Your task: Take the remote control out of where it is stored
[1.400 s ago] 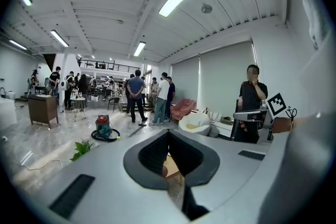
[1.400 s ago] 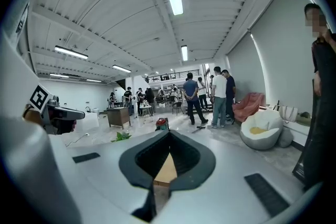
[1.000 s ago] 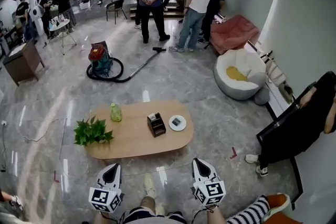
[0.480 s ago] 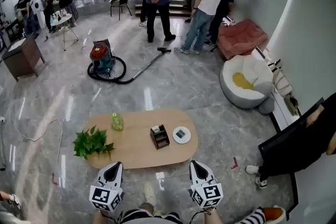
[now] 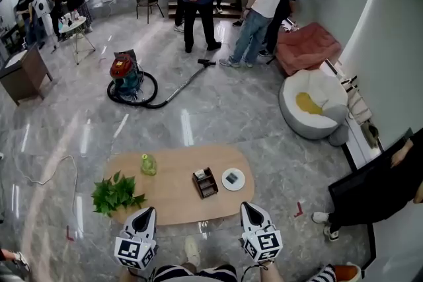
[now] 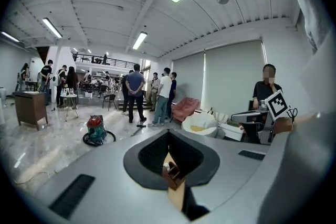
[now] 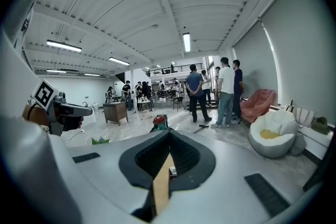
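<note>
The left tongs (image 5: 146,212) and right tongs (image 5: 246,207) were both closed and empty, nearer the table (image 5: 165,198) than a second before. The remote control (image 5: 199,174) stood in the brown holder (image 5: 207,185), left of the plate (image 5: 233,187).

In the head view, the dark holder (image 5: 205,182) in the middle of the wooden table (image 5: 165,198) is too small to tell what stands in it. So is the dark item on the white plate (image 5: 232,179) beside it. A person in black (image 5: 386,181) is cut off by the right edge. In each gripper view, the grey body of the left gripper (image 5: 145,211) or right gripper (image 5: 247,207) hides the table except for a lower-middle sliver.
</note>
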A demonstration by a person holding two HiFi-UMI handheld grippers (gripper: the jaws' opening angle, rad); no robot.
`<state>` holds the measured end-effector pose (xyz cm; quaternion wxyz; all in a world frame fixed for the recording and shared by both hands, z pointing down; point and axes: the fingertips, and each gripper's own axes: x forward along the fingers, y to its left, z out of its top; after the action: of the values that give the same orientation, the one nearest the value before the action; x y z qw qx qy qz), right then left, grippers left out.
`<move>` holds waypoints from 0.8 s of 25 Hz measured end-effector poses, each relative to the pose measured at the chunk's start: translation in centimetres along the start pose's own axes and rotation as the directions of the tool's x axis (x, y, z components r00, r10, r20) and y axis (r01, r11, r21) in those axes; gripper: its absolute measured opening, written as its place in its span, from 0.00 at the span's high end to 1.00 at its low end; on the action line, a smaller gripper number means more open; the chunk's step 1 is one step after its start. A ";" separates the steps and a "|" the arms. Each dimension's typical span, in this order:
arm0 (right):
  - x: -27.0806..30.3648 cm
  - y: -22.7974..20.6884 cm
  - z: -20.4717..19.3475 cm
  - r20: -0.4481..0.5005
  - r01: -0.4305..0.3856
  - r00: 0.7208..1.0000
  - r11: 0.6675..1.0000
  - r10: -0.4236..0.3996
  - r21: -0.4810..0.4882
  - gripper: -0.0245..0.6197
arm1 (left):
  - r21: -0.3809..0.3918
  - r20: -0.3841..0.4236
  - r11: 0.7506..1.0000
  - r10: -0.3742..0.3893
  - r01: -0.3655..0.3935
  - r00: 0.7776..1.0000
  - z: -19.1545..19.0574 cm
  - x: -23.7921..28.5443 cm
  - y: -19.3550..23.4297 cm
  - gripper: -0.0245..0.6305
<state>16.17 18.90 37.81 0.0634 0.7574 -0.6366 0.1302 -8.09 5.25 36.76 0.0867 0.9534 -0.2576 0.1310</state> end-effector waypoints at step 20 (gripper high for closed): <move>12.4 -1.3 -2.8 -0.131 -0.215 0.971 0.972 0.201 -0.099 0.95 | -0.060 -0.061 0.992 0.110 -0.114 0.992 -3.0 7.1 3.8 0.95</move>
<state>19.06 8.08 44.03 0.1299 0.6724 -0.7140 0.1453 -4.74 -0.60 42.11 0.1167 0.9300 -0.3121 0.1550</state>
